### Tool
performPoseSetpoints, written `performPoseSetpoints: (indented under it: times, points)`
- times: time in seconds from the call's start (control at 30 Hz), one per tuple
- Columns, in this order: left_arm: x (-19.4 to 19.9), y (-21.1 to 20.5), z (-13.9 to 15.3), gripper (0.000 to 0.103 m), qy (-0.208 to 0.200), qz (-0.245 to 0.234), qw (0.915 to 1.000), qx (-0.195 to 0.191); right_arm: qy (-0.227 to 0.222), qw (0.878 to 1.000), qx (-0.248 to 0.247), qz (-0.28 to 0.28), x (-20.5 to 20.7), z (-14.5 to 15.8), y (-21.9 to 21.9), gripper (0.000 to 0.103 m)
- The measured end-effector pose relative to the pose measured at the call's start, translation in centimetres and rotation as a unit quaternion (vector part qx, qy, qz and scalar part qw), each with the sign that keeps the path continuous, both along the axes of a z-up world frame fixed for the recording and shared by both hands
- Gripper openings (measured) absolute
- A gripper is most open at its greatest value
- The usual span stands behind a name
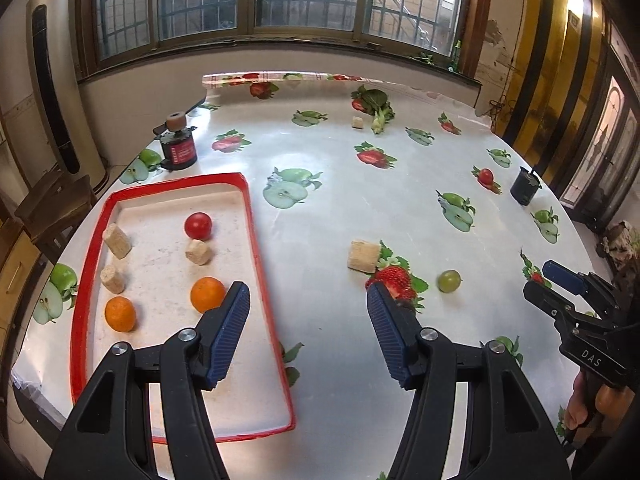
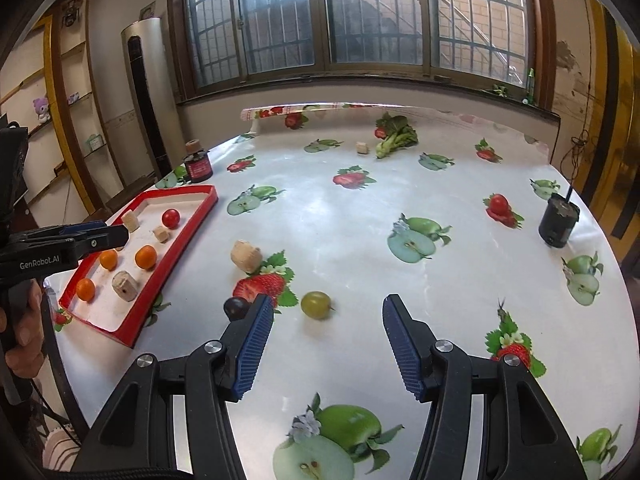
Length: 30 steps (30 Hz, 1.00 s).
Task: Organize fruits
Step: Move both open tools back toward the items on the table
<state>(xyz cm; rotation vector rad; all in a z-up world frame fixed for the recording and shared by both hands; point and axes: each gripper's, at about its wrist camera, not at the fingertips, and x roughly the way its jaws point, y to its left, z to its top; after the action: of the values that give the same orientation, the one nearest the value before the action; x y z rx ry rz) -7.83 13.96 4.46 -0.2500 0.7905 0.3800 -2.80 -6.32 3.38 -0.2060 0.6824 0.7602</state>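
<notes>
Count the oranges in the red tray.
3: one orange by the tray's near corner, two side by side behind it. The left gripper could hide more.

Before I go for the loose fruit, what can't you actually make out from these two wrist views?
- Dark grape: right wrist view, partly behind the right gripper's finger; the left wrist view does not show it clearly.
- Red tray: near corner hidden by the left gripper in its own view.
- Oranges: left view shows two, right view three.
- Red jar's label: too small to read.
</notes>
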Motion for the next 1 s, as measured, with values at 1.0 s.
performPoseSetpoints:
  times: [1.0]
  points:
    - [4.2, -4.2, -5.9, 0.060, 0.075, -0.057, 0.9948, -0.041, 0.067, 0.998, 0.010, 0.014, 2.3, -3.2, 0.8, 0.058]
